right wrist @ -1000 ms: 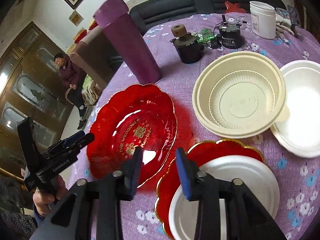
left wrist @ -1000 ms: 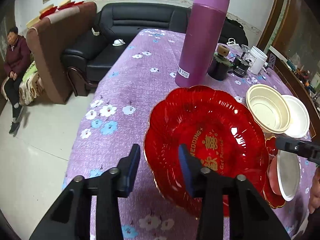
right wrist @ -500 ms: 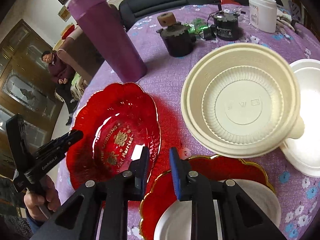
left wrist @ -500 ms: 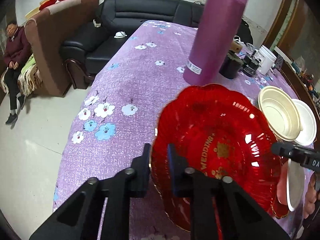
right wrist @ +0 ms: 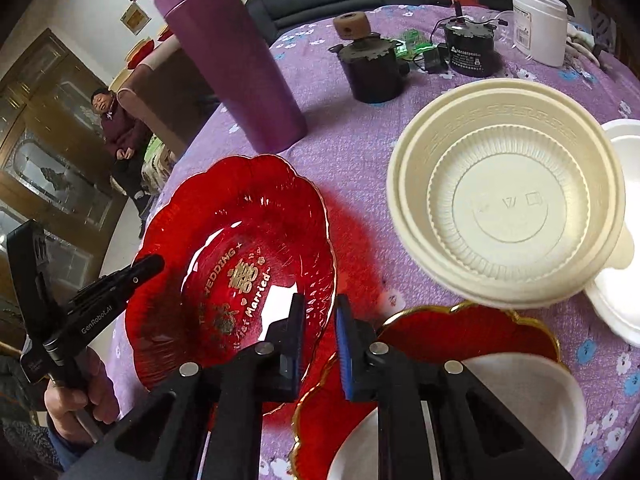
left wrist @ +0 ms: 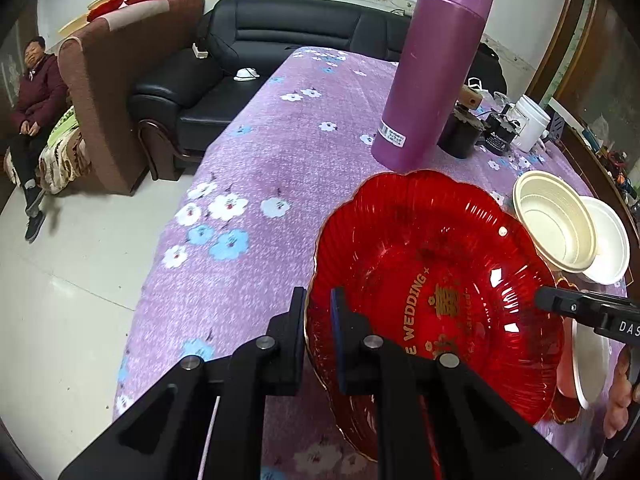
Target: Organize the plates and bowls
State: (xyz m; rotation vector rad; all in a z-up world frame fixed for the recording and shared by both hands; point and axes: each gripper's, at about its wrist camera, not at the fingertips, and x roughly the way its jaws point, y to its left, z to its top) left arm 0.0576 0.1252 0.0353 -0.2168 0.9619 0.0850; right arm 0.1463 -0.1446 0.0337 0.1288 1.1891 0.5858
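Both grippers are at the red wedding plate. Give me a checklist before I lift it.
1. Left gripper grip on red wedding plate: ok, fingers shut on its rim.
2. Right gripper grip: not ok, fingers closing, the plate's opposite rim between them.
3. Plate empty: ok.
4. Purple bottle clear of the far rim: cannot tell, it stands very close.
5. Second red plate free for stacking: not ok, a white dish sits on it.

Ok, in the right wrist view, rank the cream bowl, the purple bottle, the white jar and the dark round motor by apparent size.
1. cream bowl
2. purple bottle
3. and 4. dark round motor and white jar: look alike, unranked; both far from the camera.
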